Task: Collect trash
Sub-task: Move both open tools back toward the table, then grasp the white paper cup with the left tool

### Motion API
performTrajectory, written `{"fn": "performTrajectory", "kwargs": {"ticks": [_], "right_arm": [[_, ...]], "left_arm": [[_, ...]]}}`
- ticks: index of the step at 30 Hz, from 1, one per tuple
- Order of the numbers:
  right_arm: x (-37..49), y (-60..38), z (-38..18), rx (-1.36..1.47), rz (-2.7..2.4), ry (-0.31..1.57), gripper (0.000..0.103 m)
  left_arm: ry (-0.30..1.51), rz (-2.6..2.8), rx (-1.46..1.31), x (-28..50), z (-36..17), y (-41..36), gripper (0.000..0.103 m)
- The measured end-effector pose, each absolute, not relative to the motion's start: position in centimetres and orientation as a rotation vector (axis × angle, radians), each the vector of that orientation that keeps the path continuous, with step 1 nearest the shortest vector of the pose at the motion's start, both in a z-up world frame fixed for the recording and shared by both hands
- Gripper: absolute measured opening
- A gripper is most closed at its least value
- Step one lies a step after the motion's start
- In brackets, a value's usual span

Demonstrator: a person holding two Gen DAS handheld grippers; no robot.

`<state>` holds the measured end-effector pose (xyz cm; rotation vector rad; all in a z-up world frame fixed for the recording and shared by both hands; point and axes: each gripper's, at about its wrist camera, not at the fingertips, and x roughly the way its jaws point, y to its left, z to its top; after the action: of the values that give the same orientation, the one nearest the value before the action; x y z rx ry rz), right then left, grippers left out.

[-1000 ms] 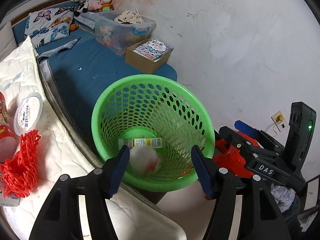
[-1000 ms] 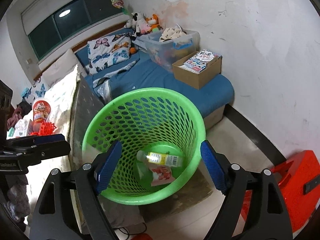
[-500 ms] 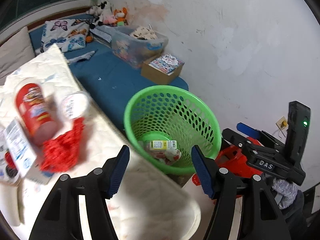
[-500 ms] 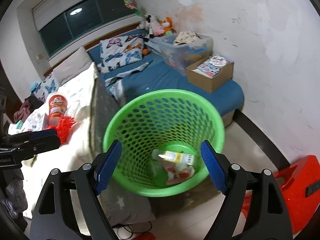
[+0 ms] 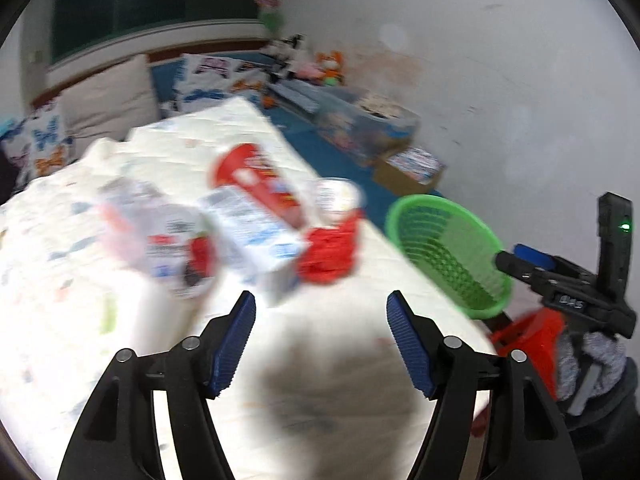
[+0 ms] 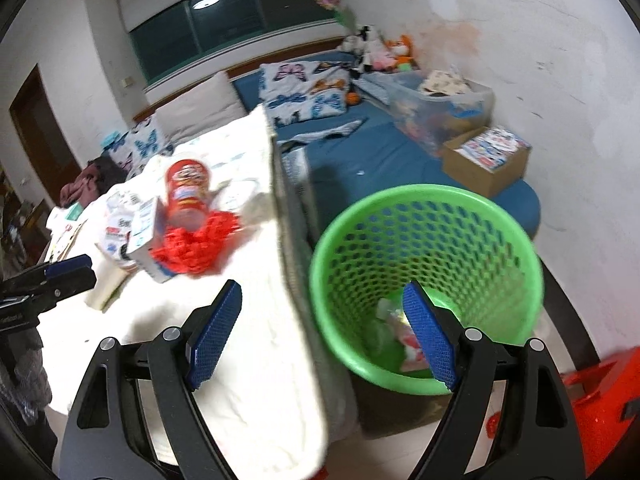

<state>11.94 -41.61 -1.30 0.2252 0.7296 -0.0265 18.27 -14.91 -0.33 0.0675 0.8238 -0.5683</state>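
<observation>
My left gripper (image 5: 320, 312) hangs over the white quilt (image 5: 320, 380); its jaws are opening and nothing is between them. Just beyond it, blurred, lie a red chip can (image 5: 260, 180), a white carton (image 5: 252, 236), a red mesh net (image 5: 328, 252), a round white tub (image 5: 336, 196) and a crumpled wrapper (image 5: 168, 240). The green basket (image 5: 448, 256) stands off to the right. My right gripper (image 6: 320, 308) is open and empty, straddling the quilt's edge and the green basket (image 6: 424, 200), which holds some trash (image 6: 404, 336). The can (image 6: 186, 192), net (image 6: 192, 244) and carton (image 6: 146, 240) lie left of it.
A blue mattress (image 6: 360, 168) carries a cardboard box of booklets (image 6: 484, 160), a clear plastic bin (image 6: 436, 100) and butterfly pillows (image 6: 300, 92). A red object (image 6: 600, 400) sits on the floor at the right. The white wall stands close behind the basket.
Both views have swung left, away from the basket and onto the quilt. The left gripper, earlier over the basket, now faces the pile of trash. The basket has shifted right in both views.
</observation>
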Motion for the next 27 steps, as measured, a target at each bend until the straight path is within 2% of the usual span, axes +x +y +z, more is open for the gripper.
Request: {"fn": "performTrajectory", "kwargs": {"ticks": [3, 7, 10, 27], "right_arm": [[12.8, -39.9, -1.0, 0.210, 0.003, 0.735, 0.082], [13.9, -37.4, -0.6, 0.174, 0.045, 0.741, 0.082], [14.6, -36.0, -0.5, 0.160, 0.069, 0.747, 0.082], [18.1, -32.9, -2.6, 0.116, 0.123, 0.818, 0.082]], "left_arm": [[0.818, -0.494, 0.058, 19.1, -0.4, -11.6, 0.067], [0.824, -0.416, 0.056, 20.3, -0.9, -8.1, 0.074], [0.855, -0.383, 0.054, 21.7, -1.9, -6.1, 0.074], [0.972, -0.405, 0.104, 26.4, -6.1, -5.8, 0.078]]}}
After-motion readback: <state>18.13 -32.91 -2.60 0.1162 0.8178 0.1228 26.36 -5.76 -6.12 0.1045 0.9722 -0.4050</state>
